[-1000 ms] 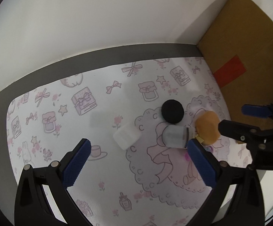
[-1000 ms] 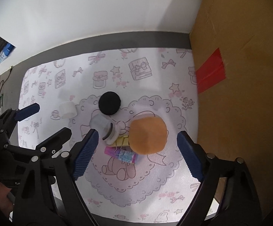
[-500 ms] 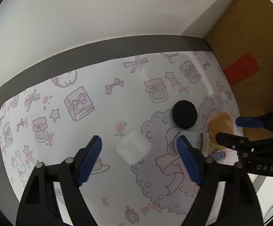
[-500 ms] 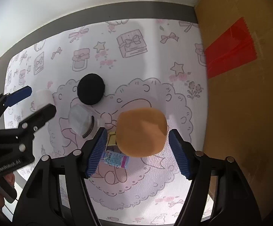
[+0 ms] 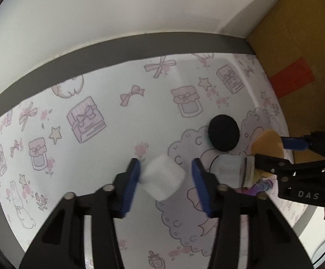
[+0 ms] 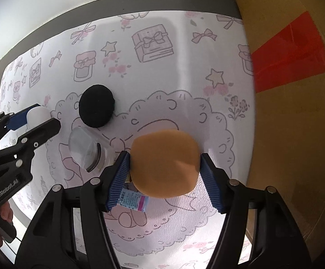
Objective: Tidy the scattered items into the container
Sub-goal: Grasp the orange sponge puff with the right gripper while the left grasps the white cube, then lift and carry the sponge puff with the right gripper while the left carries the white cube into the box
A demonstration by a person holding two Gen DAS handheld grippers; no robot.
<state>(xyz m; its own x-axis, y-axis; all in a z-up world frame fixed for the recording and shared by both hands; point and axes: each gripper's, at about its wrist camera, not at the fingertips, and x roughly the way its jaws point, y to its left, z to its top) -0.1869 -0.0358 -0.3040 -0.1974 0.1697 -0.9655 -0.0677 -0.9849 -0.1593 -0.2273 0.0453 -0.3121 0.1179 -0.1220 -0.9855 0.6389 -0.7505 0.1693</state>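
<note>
Five loose items lie on the patterned mat (image 5: 108,85), all in the right half of the left wrist frame. One white cube (image 5: 162,180) sits low at centre, between the blue pads of the left gripper (image 5: 165,179); the left pad touches it, while a gap shows at the right pad, so the jaws bracket it without a full clamp. One black round puff (image 5: 223,133) lies up and right of it, and one clear jar with a white lid (image 5: 231,173) lies on its side just right of the cube.

In the right wrist frame, one orange sponge (image 6: 164,163) fills the centre, with both pads of the right gripper (image 6: 164,168) pressed against its sides. One small labelled packet (image 6: 132,201) pokes out beneath it. One cardboard box (image 6: 297,121) stands along the right edge.
</note>
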